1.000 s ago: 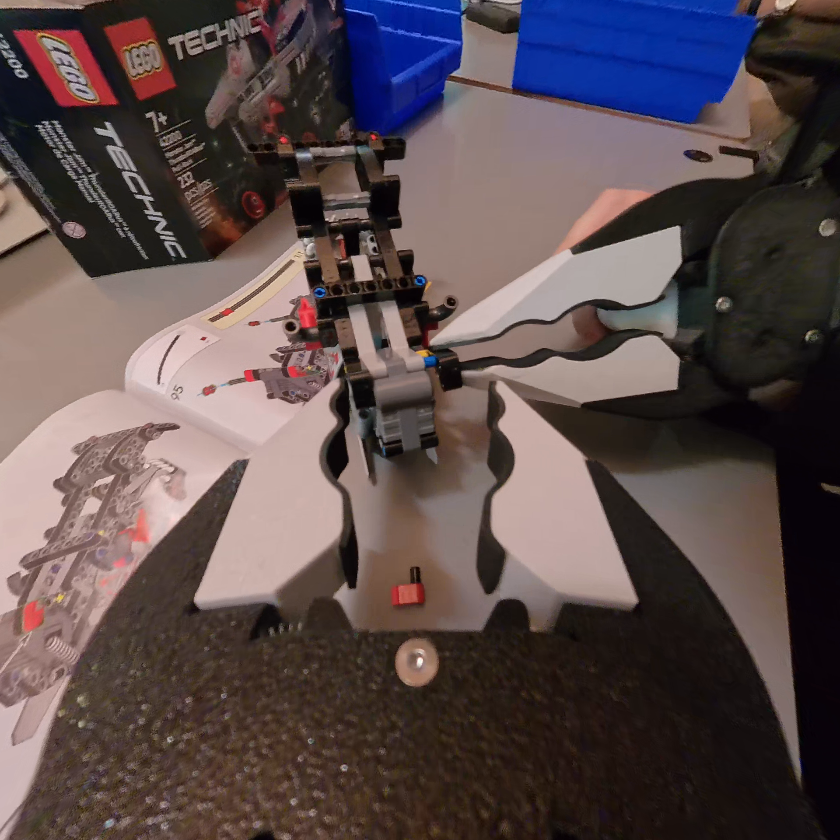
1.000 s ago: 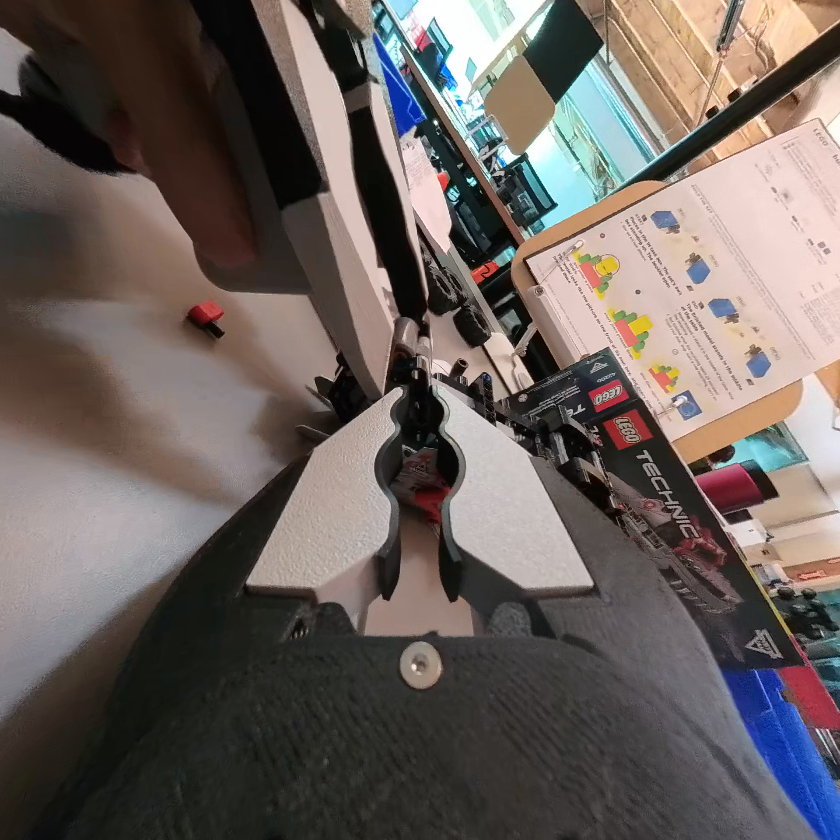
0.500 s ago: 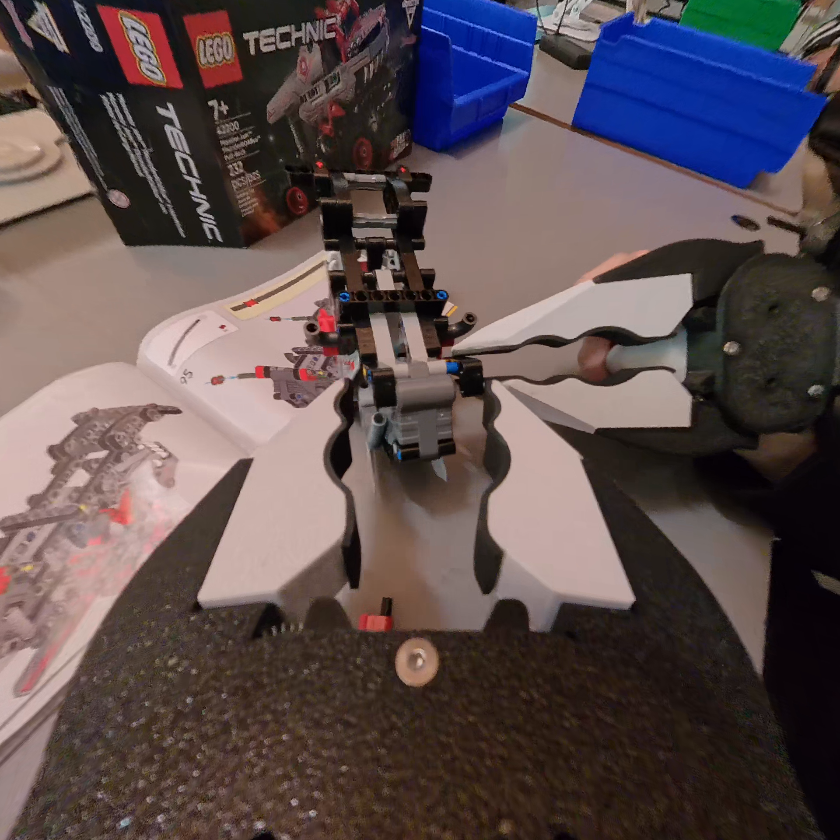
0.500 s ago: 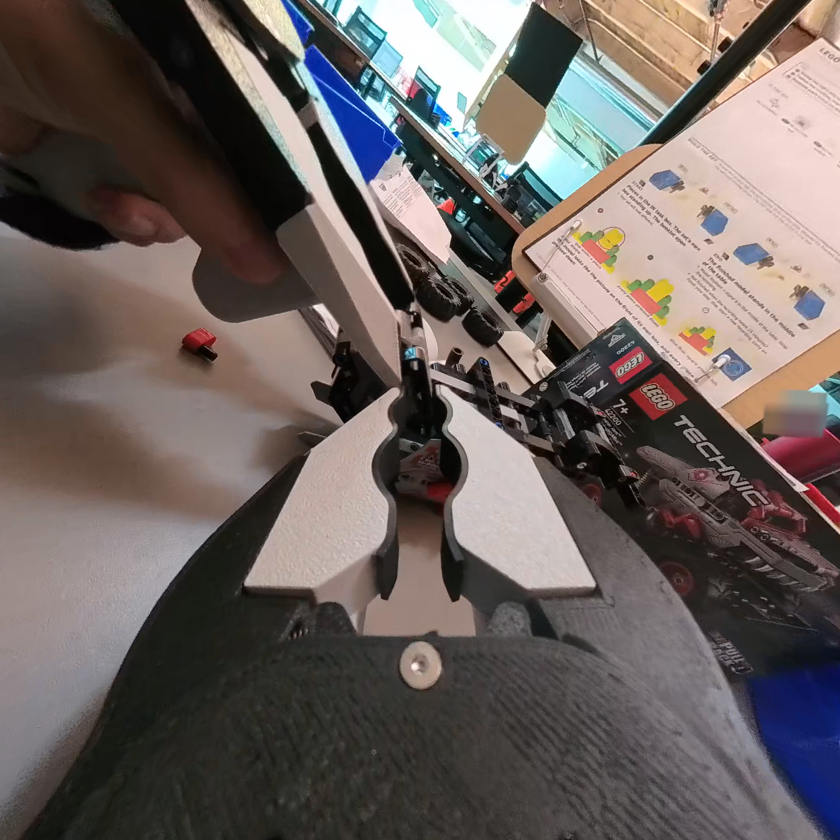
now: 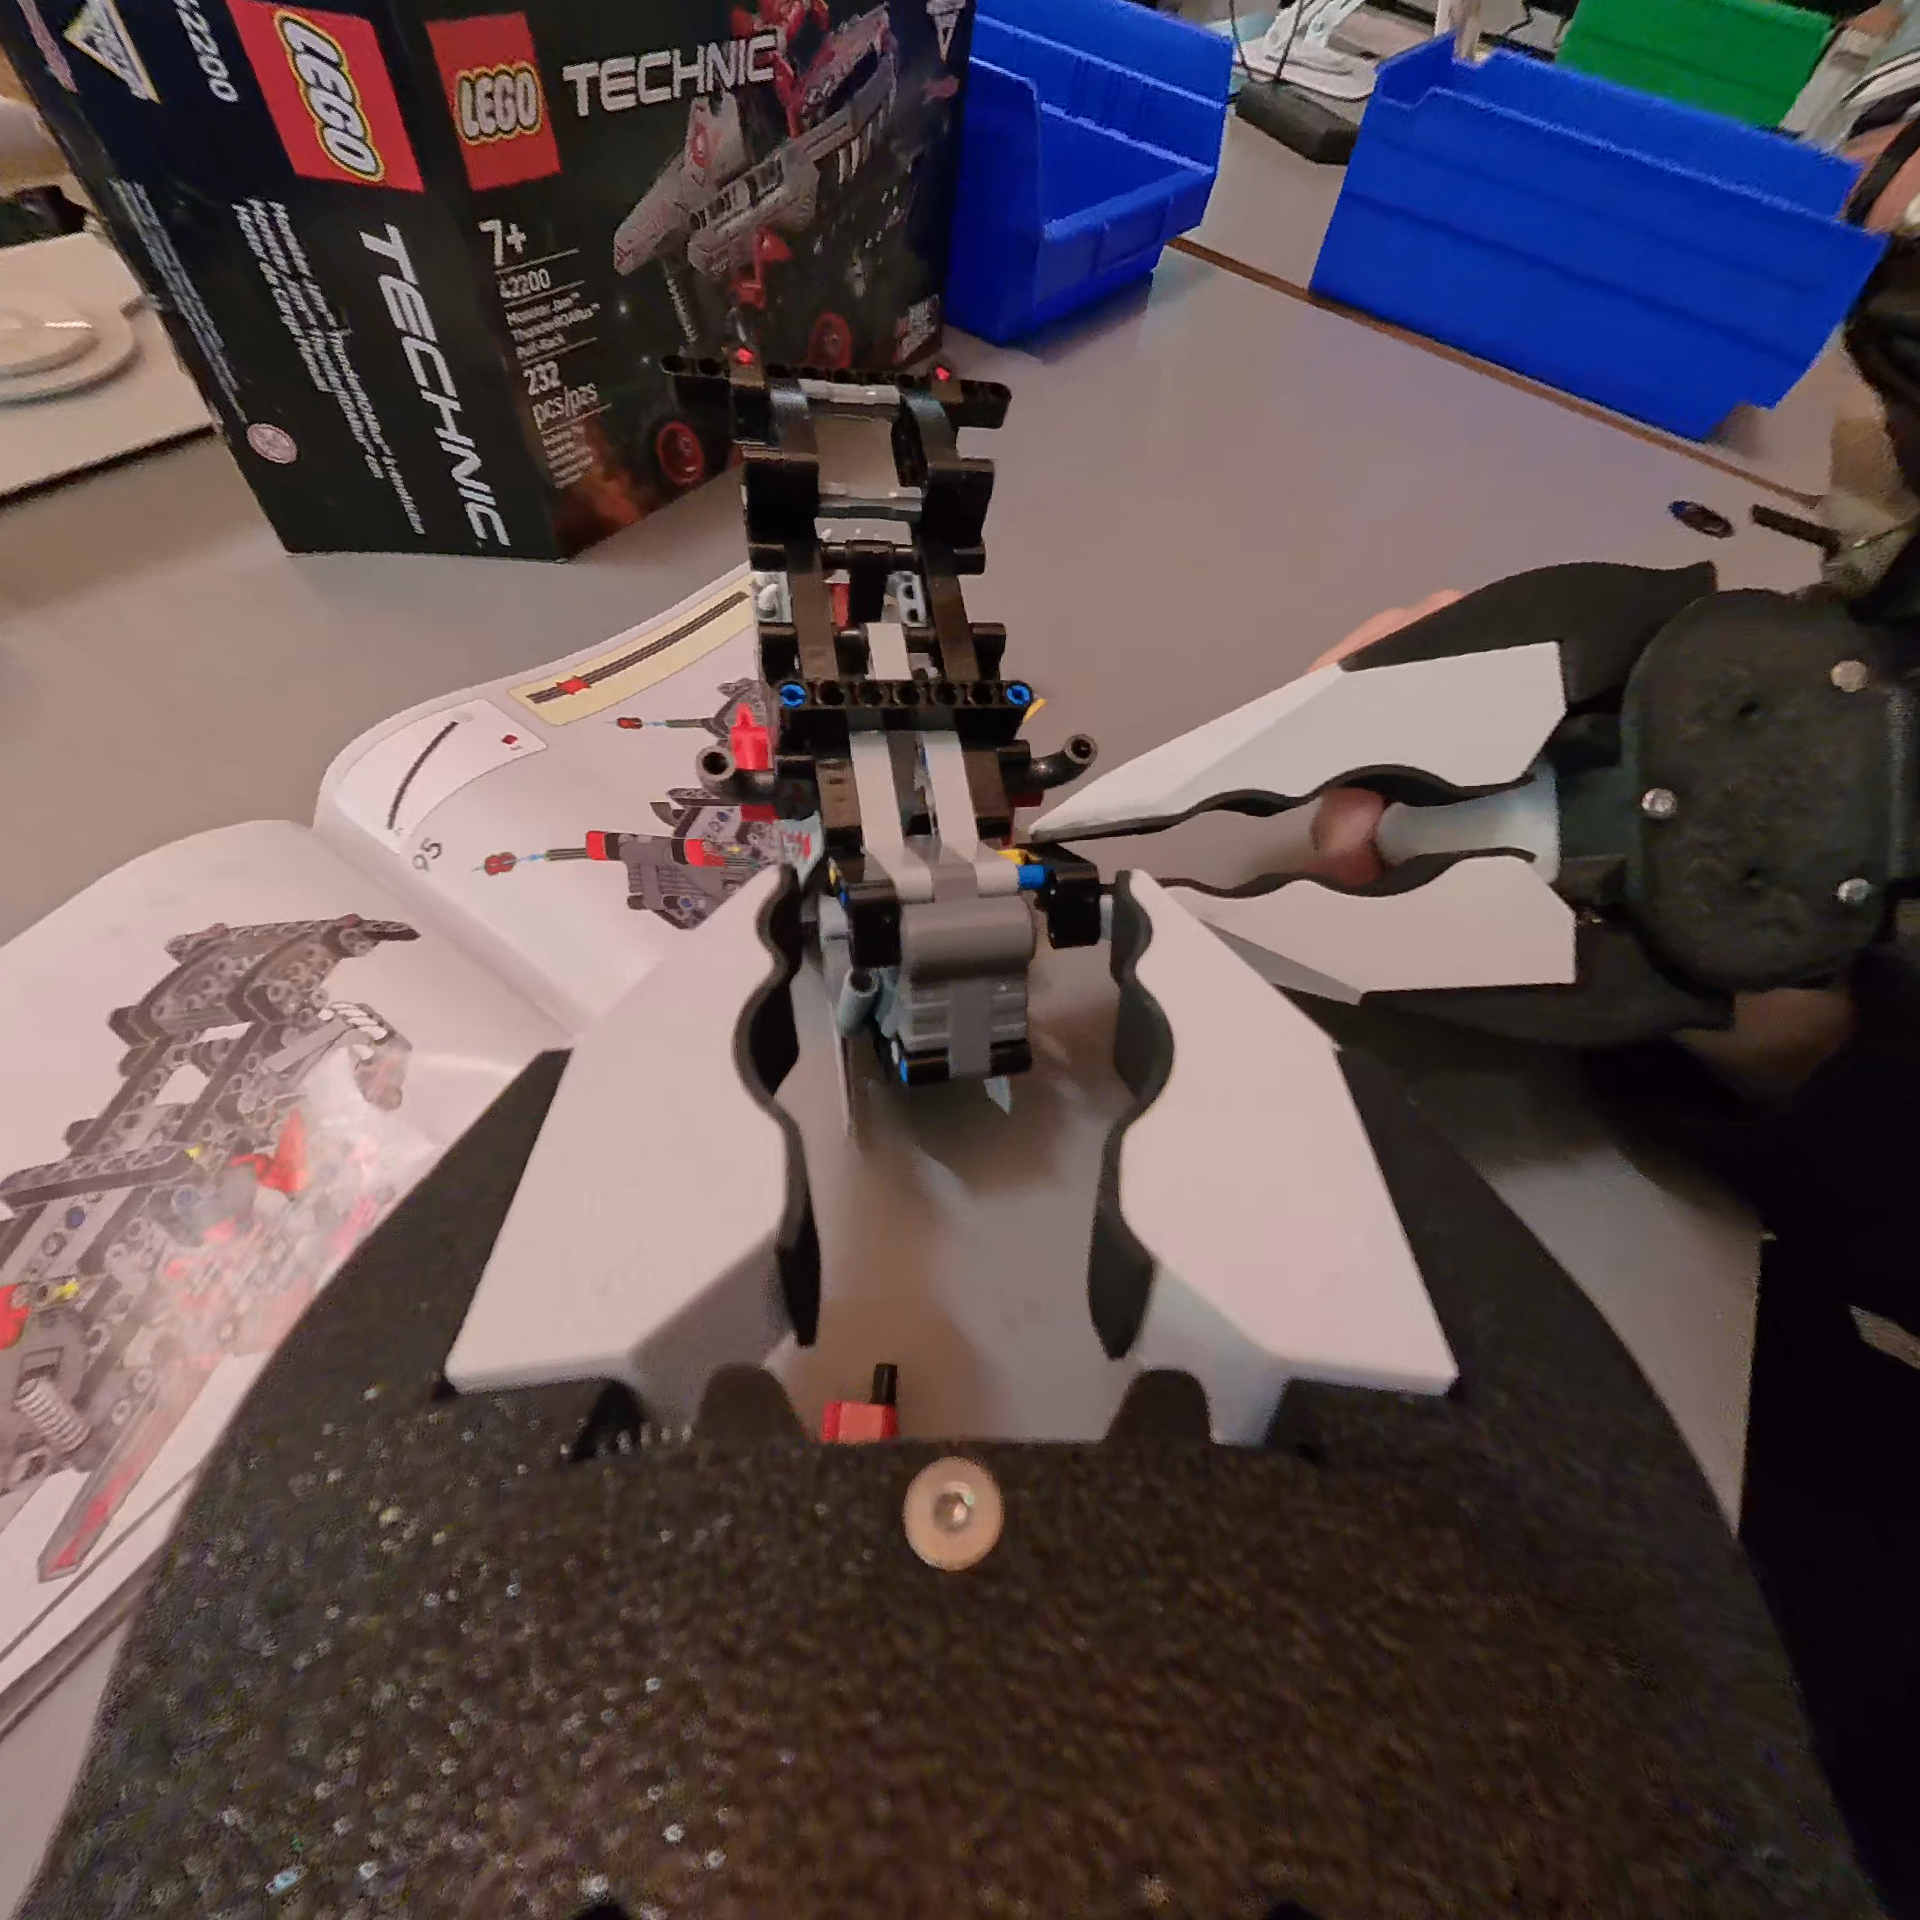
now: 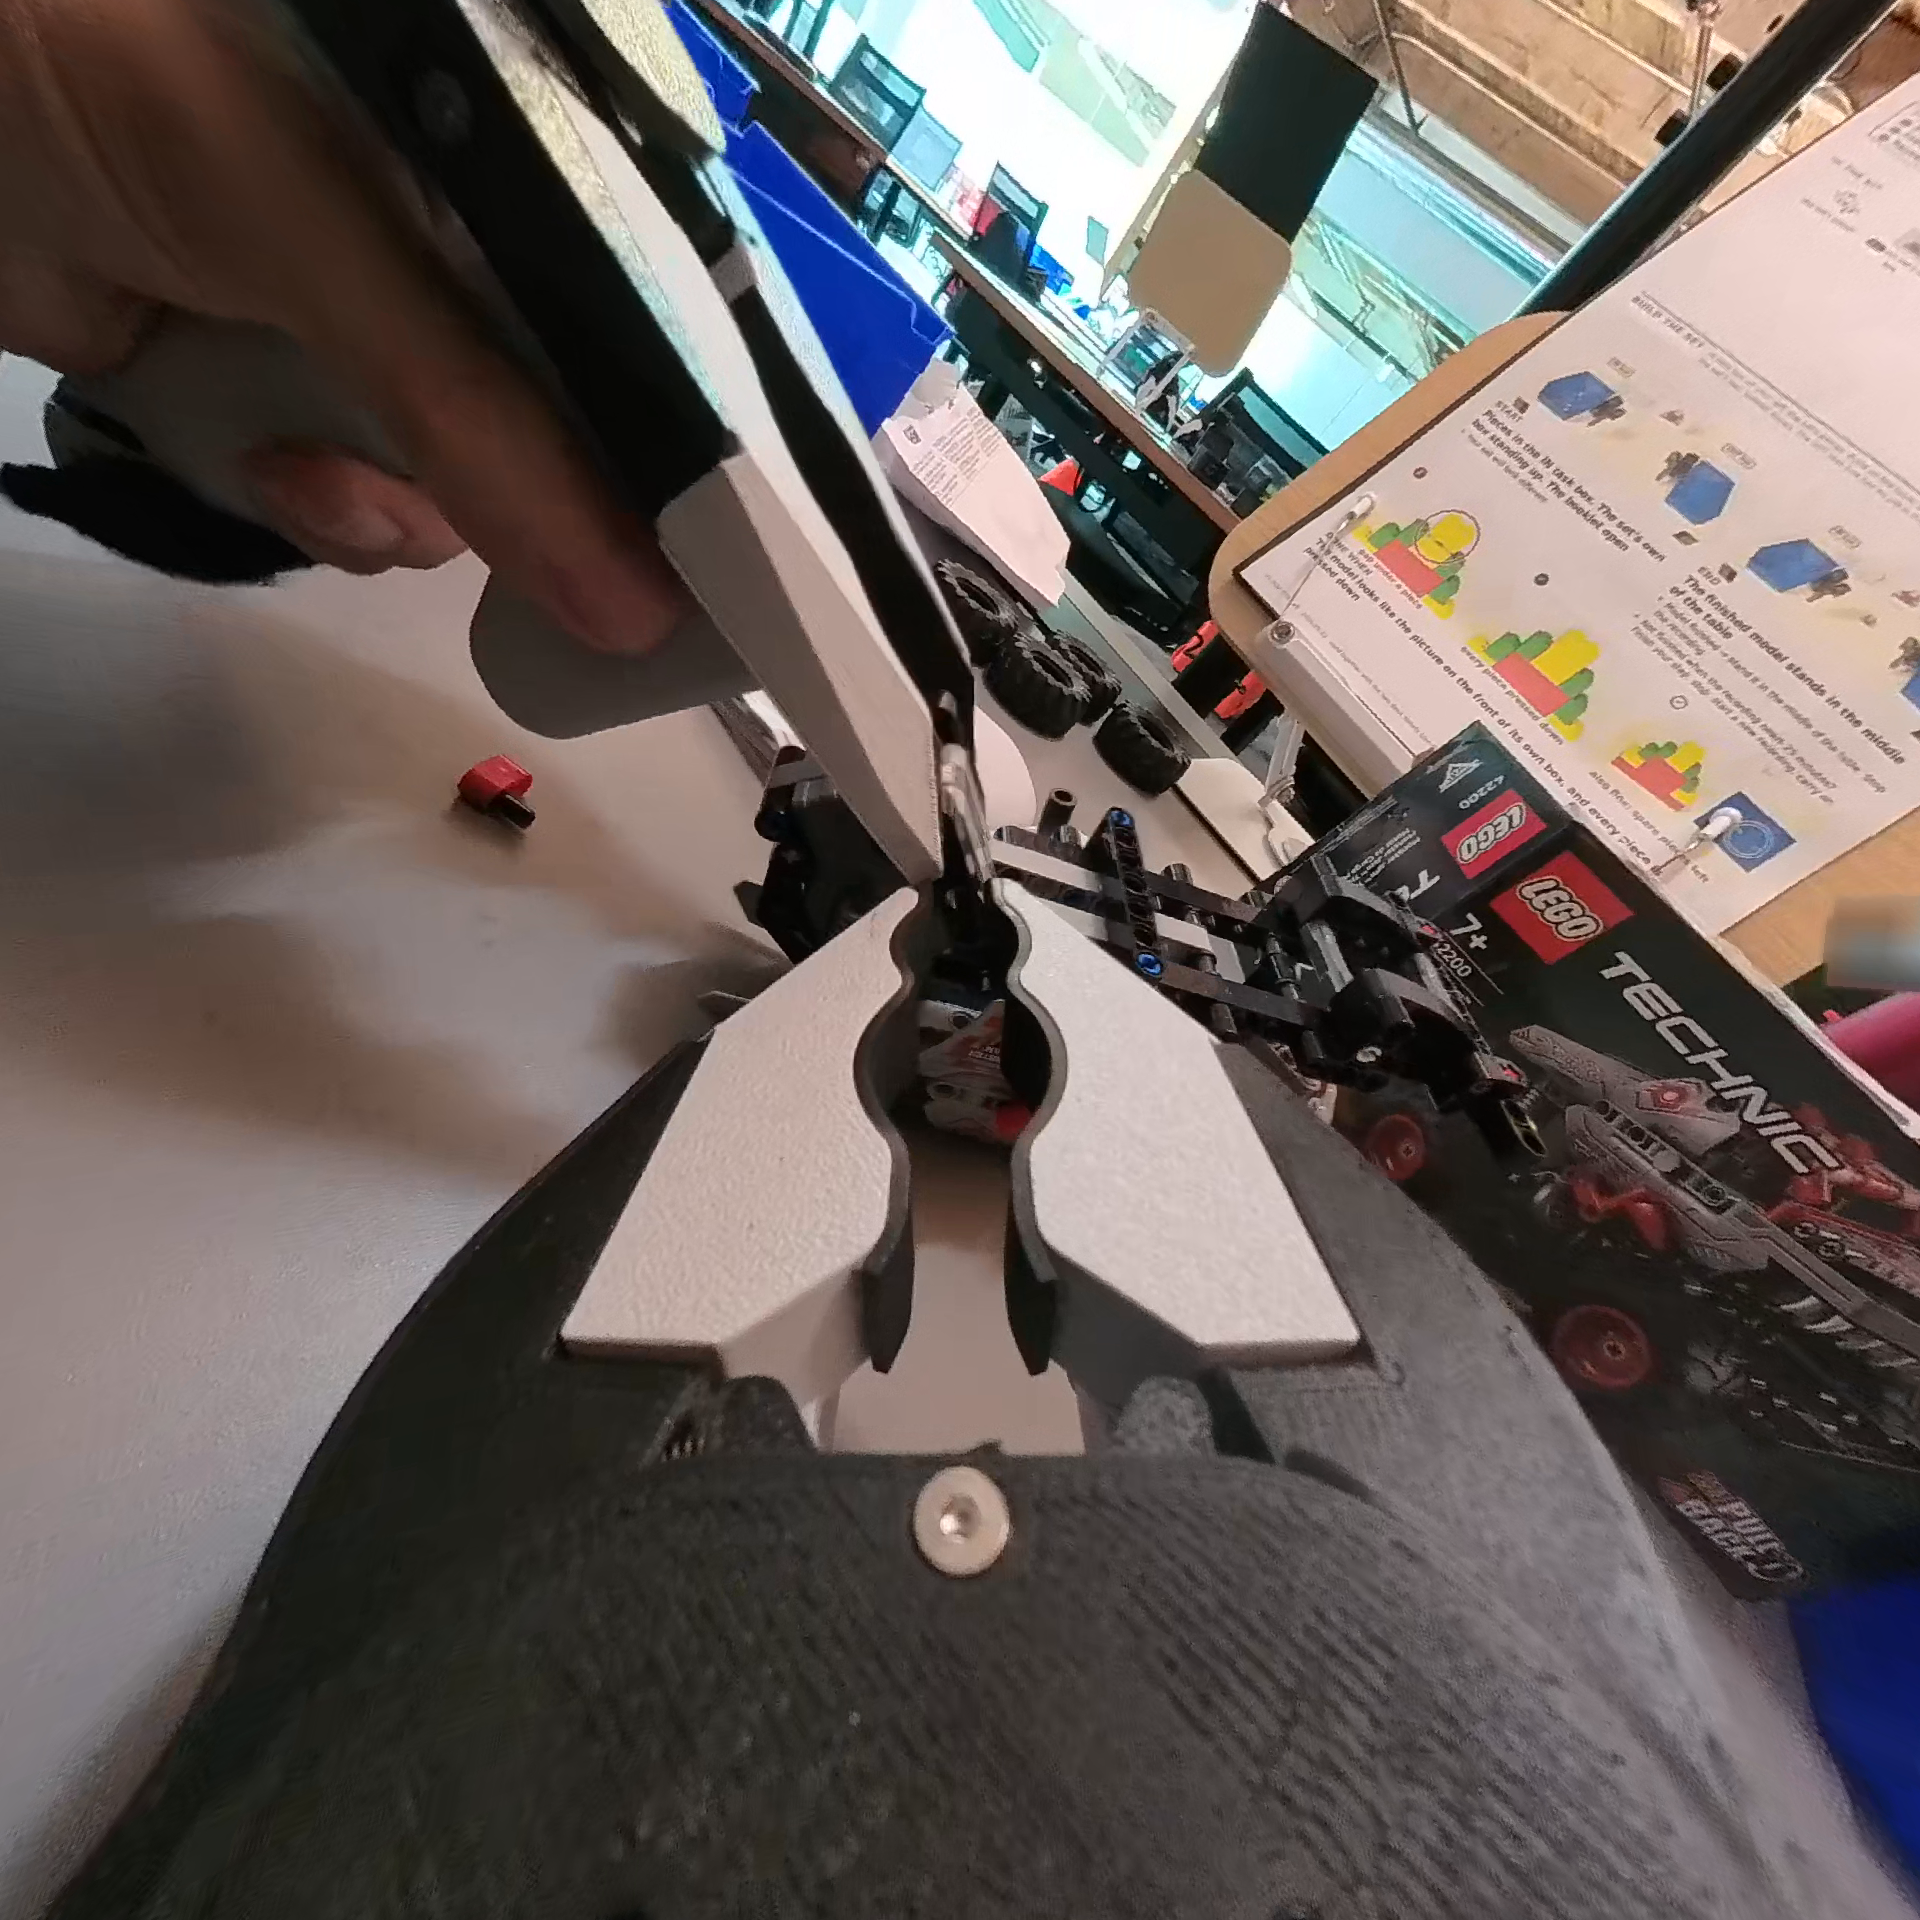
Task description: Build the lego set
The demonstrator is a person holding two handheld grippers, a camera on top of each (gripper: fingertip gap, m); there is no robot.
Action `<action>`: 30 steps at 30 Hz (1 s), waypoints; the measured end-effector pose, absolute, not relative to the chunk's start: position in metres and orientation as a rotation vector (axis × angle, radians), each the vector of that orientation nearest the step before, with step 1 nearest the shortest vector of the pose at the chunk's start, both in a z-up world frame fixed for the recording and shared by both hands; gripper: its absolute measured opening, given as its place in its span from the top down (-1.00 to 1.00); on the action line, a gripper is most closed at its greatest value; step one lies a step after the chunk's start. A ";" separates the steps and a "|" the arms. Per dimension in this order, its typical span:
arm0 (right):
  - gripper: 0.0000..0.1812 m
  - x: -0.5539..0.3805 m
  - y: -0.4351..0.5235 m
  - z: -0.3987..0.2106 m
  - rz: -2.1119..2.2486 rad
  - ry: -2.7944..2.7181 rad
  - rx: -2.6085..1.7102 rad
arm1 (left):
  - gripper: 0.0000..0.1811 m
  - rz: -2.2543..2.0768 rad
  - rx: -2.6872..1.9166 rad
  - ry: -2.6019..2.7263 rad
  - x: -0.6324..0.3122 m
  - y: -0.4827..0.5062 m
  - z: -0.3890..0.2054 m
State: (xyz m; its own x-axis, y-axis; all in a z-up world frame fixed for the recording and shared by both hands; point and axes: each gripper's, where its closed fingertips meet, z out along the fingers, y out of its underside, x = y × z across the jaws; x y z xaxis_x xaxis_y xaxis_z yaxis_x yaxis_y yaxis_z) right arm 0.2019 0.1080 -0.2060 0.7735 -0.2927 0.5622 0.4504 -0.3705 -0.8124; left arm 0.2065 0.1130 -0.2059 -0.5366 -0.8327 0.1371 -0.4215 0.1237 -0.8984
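Note:
The black and grey lego model (image 5: pixel 883 665) stands over the open instruction booklet (image 5: pixel 260 1039). My left gripper (image 5: pixel 951 899) is shut on the model's grey front end, one finger on each side. My right gripper (image 6: pixel 961 894) comes in from the right and is shut on a small black part on the model's side; it also shows in the left wrist view (image 5: pixel 1081 857). The model's long frame (image 6: pixel 1195 925) runs away to the right in the right wrist view. A loose red piece (image 5: pixel 857 1418) lies on the table near the left gripper's base, and shows in the right wrist view (image 6: pixel 497 787).
The set's box (image 5: pixel 468 260) stands behind the model. Two blue bins (image 5: pixel 1081 177) (image 5: pixel 1579 229) sit at the back. Black tyres (image 6: pixel 1039 665) lie beyond the model. A board with an instruction sheet (image 6: pixel 1610 571) leans behind the box. Small dark parts (image 5: pixel 1694 514) lie far right.
Both grippers keep their hold. The left gripper and the model have shifted forward, away from the red piece, and the box now shows more fully.

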 end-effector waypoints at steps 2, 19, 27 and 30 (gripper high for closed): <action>0.92 0.202 0.108 -0.206 -0.775 -0.126 -1.786 | 0.36 -1.382 -1.210 2.010 0.207 0.114 -0.205; 0.04 0.196 0.117 -0.198 -0.266 -0.747 -2.349 | 0.50 -1.256 -0.539 2.318 0.197 0.124 -0.211; 0.09 0.206 0.130 -0.227 0.019 -0.865 -2.577 | 0.51 -1.298 -0.361 2.351 0.199 0.134 -0.210; 0.09 0.207 0.132 -0.232 0.075 -0.822 -2.634 | 0.51 -1.318 -0.352 2.341 0.202 0.136 -0.210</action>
